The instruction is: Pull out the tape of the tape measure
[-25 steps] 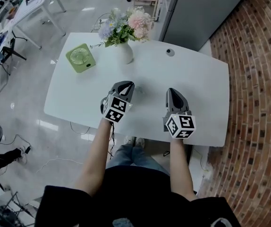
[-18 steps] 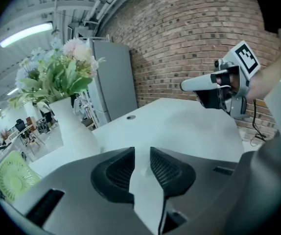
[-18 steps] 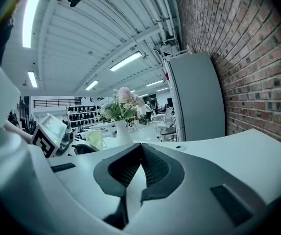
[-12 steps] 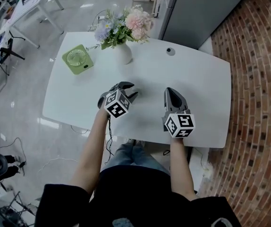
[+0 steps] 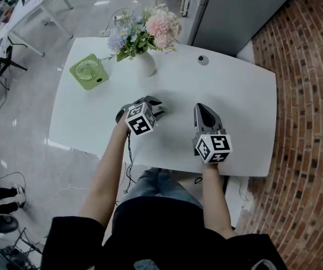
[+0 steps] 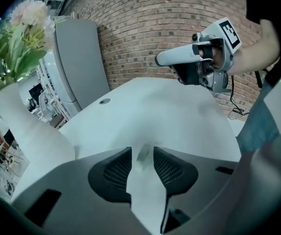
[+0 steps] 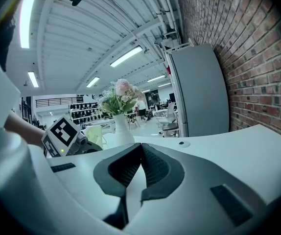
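No tape measure shows clearly in any view. My left gripper [image 5: 157,107] lies over the middle of the white table [image 5: 234,94], turned toward the right, its jaws open. In the left gripper view a small pale blurred object [image 6: 143,156] sits on the tabletop in the gap between the pads; I cannot tell what it is. My right gripper [image 5: 201,107] hovers to the right of the left one, pointing away from me, and its pads meet at the tips with nothing between them. The same right gripper [image 6: 166,58] appears across the table in the left gripper view.
A white vase [image 5: 146,63] of flowers stands at the table's far side, with a green fan [image 5: 88,72] to its left. A small grey round fitting [image 5: 203,61] sits in the far tabletop. A grey cabinet [image 5: 234,10] and a brick wall [image 5: 308,122] border the right.
My left gripper has swung from pointing away to pointing right, and its jaws have gone from shut to open. The right gripper has barely moved.
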`<state>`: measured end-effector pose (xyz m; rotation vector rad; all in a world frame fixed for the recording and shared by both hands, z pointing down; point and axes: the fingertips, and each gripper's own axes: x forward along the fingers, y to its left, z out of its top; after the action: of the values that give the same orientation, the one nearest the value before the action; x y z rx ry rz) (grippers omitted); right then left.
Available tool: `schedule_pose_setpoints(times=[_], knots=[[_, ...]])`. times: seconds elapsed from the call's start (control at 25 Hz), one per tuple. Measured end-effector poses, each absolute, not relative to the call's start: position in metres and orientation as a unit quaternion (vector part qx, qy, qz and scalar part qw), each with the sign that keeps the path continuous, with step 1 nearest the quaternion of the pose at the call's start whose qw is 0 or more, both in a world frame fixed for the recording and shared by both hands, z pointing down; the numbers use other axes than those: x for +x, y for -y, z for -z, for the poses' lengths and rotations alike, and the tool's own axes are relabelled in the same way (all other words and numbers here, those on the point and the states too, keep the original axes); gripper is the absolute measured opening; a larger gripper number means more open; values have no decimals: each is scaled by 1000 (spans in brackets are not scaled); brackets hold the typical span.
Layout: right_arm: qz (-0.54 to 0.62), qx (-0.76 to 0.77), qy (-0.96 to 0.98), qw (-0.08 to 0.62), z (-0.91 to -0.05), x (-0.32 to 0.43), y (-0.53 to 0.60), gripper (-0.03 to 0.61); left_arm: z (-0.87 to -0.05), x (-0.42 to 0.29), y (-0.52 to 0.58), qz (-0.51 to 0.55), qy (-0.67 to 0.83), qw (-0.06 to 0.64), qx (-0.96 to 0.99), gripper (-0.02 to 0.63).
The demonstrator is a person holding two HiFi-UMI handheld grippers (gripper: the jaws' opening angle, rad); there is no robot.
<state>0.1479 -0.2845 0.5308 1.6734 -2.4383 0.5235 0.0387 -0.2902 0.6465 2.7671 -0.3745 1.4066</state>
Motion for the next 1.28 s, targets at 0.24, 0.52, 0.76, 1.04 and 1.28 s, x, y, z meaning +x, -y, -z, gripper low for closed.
schedule_pose_setpoints(times=[0.24,0.52,0.76,1.04,1.28], knots=[[-178,560,806,73,-535,153,287,3,-656,39,291,-461,95,10,882,135],[-182,561,804,74,-539,153,287,3,-657,42,291,-456,83,12,886,78],[-182,559,805,78,-540,149,285,3,-657,41,287,-456,74,3,887,72],[-179,556,808,80,-538,145,283,3,-639,43,284,-426,87,2,900,71],[-177,546,814,88,-537,135,277,3,-614,46,278,-401,94,-9,911,71]])
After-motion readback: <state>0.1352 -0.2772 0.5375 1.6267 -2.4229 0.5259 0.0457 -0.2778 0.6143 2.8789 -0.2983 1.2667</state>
